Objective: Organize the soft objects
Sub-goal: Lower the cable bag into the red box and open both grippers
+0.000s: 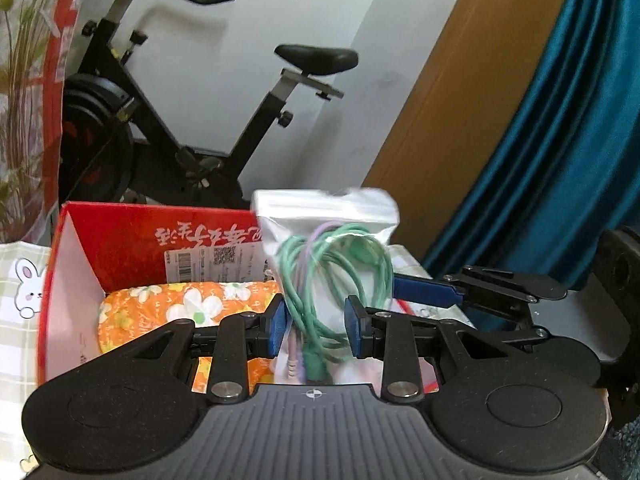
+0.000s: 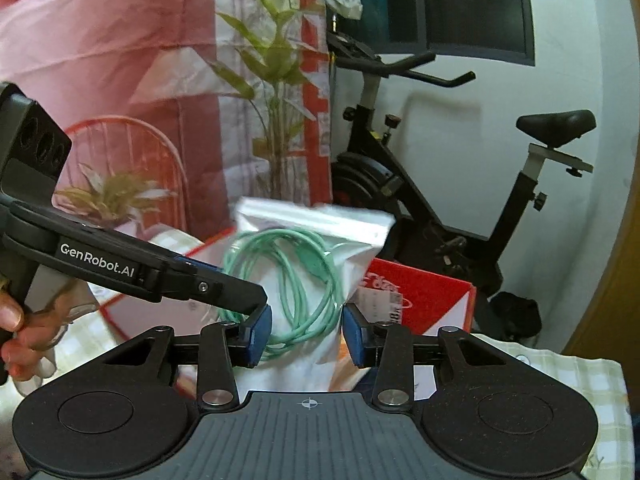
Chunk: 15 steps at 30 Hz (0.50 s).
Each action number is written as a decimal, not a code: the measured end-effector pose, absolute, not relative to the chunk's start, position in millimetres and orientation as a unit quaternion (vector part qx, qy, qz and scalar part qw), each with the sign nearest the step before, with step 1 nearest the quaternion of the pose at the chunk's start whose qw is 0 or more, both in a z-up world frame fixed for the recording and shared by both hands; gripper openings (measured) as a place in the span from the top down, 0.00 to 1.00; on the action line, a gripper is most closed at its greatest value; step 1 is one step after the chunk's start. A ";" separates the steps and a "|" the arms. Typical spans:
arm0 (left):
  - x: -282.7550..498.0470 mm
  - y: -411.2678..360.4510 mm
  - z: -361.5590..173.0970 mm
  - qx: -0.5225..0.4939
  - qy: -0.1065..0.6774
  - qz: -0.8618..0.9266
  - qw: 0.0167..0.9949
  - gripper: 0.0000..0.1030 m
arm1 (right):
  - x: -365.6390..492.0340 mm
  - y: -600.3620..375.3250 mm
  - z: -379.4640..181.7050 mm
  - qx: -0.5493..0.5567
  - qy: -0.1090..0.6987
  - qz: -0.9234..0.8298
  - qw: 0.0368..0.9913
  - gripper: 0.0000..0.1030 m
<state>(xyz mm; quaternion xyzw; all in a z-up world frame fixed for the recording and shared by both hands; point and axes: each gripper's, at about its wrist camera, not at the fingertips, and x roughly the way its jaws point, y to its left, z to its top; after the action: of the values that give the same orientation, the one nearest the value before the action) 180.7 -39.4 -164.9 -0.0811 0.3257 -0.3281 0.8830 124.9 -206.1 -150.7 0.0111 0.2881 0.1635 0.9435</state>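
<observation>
At left gripper [image 1: 316, 330]: clamped on lower part of bag [image 1: 324, 216], pads on either side. At right gripper [image 2: 307, 334]: same bag between pads; cannot tell whether gripped or merely flanked. Inside bag: coiled green and purple cables [image 1: 340, 264]. Held aloft, upright, over near right corner of red box [image 1: 132, 240]. In box: orange floral cloth [image 1: 180, 300]. Behind box, against wall: bike [image 1: 200, 120].
</observation>
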 end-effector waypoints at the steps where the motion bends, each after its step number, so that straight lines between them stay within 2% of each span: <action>1: 183.5 -41.7 -168.0 -0.082 0.329 -0.328 0.882 0.68 | 129.9 -207.5 -155.0 0.009 0.291 0.160 0.943 0.67; 15: 208.3 -55.5 -208.7 -0.078 0.423 -0.301 0.851 0.69 | 156.0 -203.2 -202.9 0.024 0.391 0.135 0.910 0.69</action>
<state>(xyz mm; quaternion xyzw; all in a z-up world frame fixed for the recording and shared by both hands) 208.3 -55.5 -208.7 -0.0778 0.4227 -0.3014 0.8511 156.0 -203.2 -202.9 0.0235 0.3908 0.1354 0.9102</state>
